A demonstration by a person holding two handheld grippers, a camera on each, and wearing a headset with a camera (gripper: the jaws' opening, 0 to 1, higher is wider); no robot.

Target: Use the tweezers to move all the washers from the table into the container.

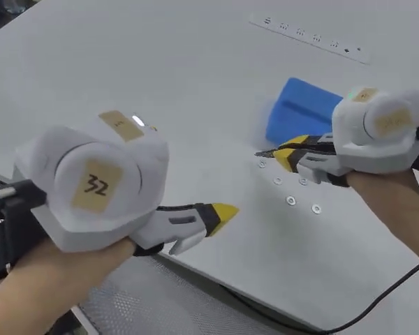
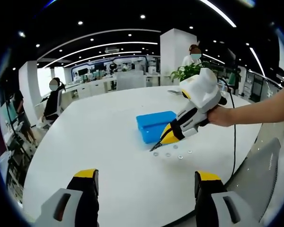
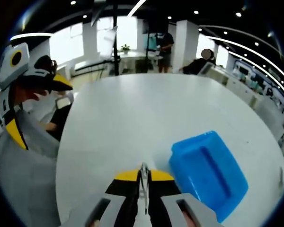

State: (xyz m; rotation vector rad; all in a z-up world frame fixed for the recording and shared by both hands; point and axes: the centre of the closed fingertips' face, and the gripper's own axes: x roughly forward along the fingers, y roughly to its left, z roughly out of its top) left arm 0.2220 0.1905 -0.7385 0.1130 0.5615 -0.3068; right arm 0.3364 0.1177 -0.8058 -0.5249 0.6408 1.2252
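Several small metal washers (image 1: 290,201) lie on the white table (image 1: 160,84), just in front of a blue container (image 1: 304,108). My right gripper (image 1: 288,155) is shut on dark tweezers (image 1: 265,152), whose tip hovers over the washer nearest the container. In the right gripper view the jaws (image 3: 143,177) are closed on the tweezers (image 3: 144,171), with the container (image 3: 208,170) to the right. My left gripper (image 1: 216,216) hangs open and holds nothing at the table's near edge. From the left gripper (image 2: 146,182), the washers (image 2: 180,157) and container (image 2: 154,125) lie ahead.
A white power strip (image 1: 307,38) lies at the far side of the table. A black cable (image 1: 377,300) trails off the near right edge. Below the near edge is a grey mesh surface (image 1: 126,300). People sit and stand in the office behind.
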